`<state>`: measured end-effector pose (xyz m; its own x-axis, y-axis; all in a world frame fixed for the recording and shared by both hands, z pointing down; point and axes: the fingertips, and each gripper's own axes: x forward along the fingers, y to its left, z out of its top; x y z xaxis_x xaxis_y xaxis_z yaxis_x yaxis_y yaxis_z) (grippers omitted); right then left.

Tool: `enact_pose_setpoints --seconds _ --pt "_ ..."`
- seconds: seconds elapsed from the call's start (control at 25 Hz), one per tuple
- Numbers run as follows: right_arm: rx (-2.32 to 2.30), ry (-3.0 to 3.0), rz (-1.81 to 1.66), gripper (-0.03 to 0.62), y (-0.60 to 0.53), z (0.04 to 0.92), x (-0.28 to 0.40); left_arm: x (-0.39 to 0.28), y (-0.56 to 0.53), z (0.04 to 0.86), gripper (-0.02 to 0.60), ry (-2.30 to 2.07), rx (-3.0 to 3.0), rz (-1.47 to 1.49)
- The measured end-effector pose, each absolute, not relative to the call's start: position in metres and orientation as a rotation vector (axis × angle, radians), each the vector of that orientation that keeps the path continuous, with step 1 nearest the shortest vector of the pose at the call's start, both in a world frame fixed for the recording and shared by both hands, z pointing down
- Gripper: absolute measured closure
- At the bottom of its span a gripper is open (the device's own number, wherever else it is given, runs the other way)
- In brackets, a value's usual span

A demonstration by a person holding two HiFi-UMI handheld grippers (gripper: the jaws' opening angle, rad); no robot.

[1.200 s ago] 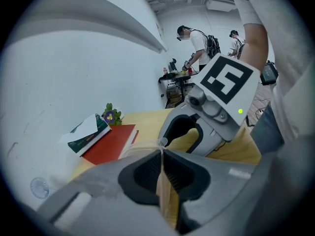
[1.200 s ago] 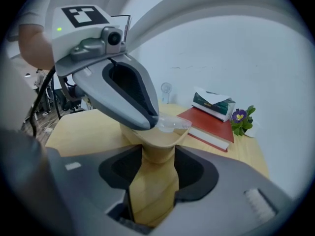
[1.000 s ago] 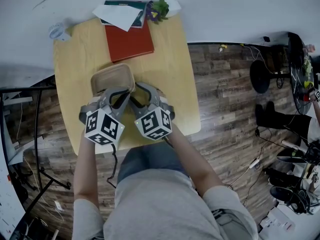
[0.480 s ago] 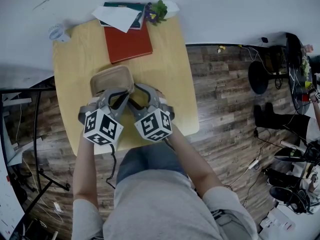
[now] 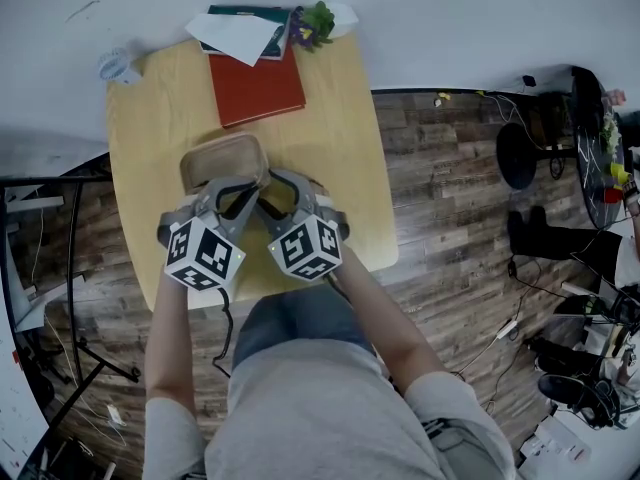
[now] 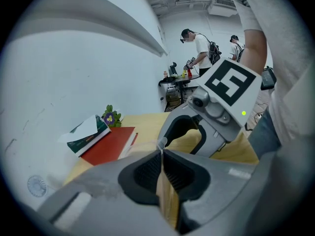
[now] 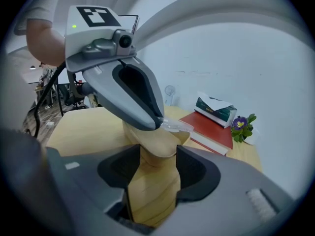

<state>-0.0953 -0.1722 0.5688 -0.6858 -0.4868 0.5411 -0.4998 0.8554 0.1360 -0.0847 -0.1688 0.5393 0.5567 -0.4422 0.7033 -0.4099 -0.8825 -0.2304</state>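
Observation:
A tan paper container (image 5: pixel 222 158) sits near the table's front edge, seen again in the right gripper view (image 7: pixel 157 140). My right gripper (image 7: pixel 153 154) is shut on it, its dark pads pressing the container's sides. My left gripper (image 6: pixel 161 150) is shut, pinching a thin clear plastic lid edge (image 6: pixel 161 142) at its tips. That clear piece (image 7: pixel 176 126) sticks out over the container's rim in the right gripper view. In the head view the left gripper (image 5: pixel 252 192) and the right gripper (image 5: pixel 264 200) meet tip to tip at the container's near side.
On the yellow wooden table (image 5: pixel 150 138) lie a red book (image 5: pixel 258 83), a green book under white paper (image 5: pixel 240 26), a small purple-flowered plant (image 5: pixel 315 18) and a clear round thing (image 5: pixel 115 65). A white wall runs behind. People (image 6: pixel 199 43) stand at a far desk.
Both grippers keep their holds. The gripper views have shifted only slightly, with the left gripper a little higher over the container.

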Motion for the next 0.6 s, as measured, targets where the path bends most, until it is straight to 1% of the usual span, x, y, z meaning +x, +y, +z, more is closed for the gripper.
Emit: enact_pose_setpoints --seconds 0.6 --pt "0.713 -2.385 0.057 0.375 -0.174 0.57 -0.095 -0.092 -0.171 0.51 0.563 0.806 -2.721 -1.152"
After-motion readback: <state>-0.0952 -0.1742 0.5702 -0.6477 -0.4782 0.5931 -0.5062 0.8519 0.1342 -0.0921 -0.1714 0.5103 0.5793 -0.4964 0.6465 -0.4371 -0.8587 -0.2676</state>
